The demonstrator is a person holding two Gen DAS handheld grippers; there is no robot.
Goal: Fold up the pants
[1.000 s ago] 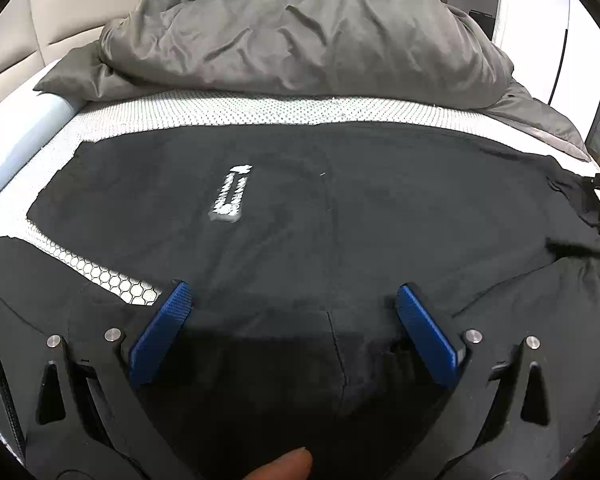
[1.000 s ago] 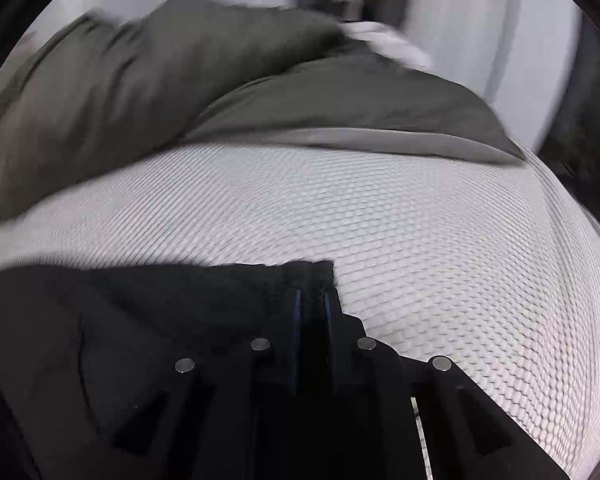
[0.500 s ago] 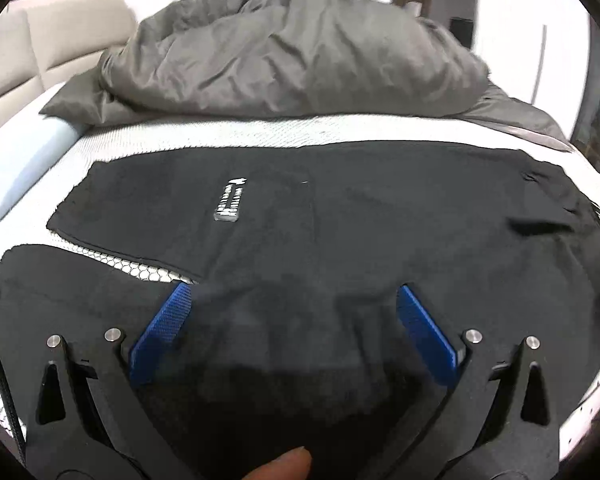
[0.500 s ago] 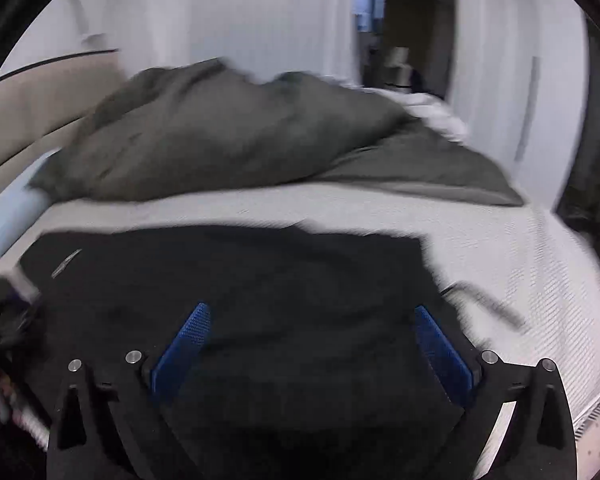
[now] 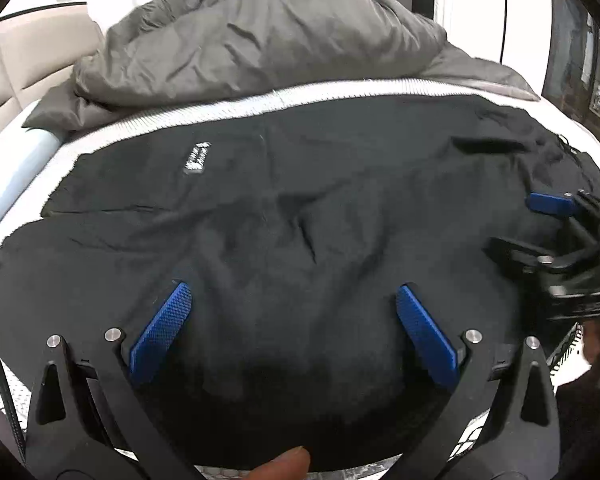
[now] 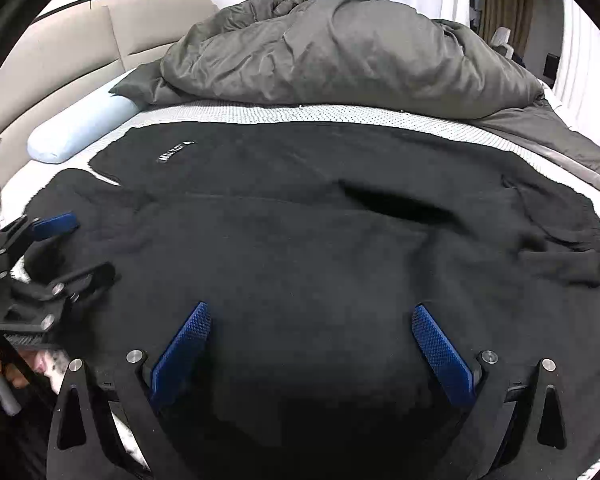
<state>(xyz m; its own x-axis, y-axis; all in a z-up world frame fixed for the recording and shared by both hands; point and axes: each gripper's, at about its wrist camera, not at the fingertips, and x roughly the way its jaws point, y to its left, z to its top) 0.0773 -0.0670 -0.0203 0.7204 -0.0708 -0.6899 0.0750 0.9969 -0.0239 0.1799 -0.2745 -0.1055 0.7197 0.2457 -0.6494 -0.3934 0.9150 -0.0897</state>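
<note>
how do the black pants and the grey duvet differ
The pants are black and spread nearly flat across the near side of the bed; the duvet is grey and bunched in a tall heap behind them. The pants carry a small white label; the duvet is plain. Both are wrinkled fabric.

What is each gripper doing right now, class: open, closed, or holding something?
Left gripper: open, holding nothing, above the black pants.
Right gripper: open, holding nothing, also above the pants.
</note>
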